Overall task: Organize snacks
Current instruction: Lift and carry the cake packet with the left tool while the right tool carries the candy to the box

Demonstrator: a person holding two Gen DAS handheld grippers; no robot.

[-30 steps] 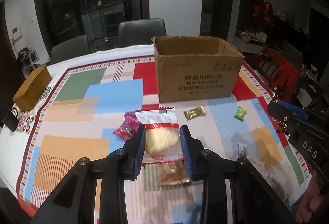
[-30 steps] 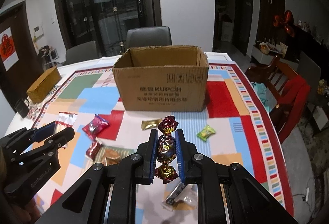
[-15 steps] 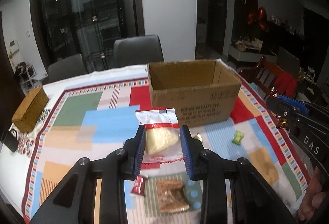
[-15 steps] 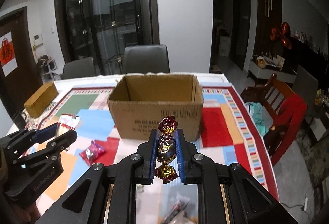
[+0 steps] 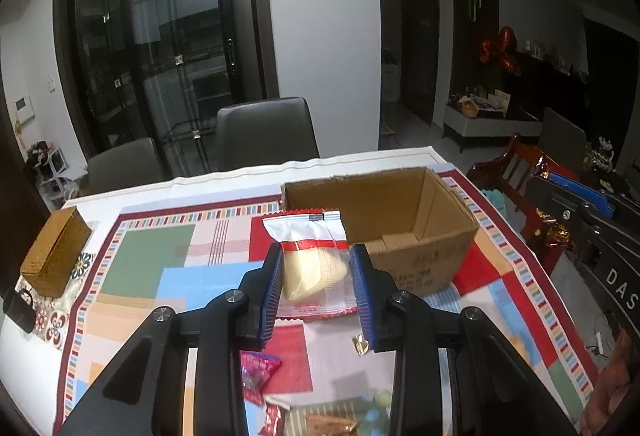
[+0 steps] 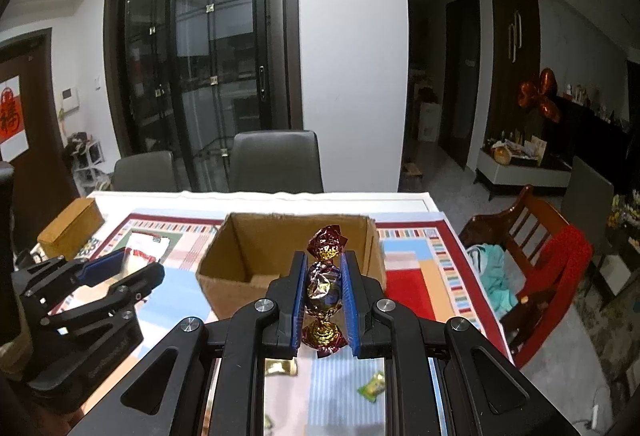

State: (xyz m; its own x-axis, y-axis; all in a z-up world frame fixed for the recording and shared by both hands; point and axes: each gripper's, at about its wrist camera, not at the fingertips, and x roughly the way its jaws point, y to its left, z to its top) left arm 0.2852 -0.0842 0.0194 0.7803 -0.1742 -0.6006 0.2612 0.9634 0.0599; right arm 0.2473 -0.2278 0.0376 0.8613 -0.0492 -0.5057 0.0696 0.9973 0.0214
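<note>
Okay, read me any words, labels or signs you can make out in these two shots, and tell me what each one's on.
"DAS": white letters on the right gripper, cut off at the frame edge.
One red character on a poster on the door, too stylised to read surely.
Embossed lettering on the left gripper: too faint to read.
Dark print on the cardboard box: blurred, unreadable.
Snack packet and foil candy: no readable text.

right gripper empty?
No, the right gripper is shut on a foil-wrapped candy, its twisted ends sticking out above and below the pads.
</note>
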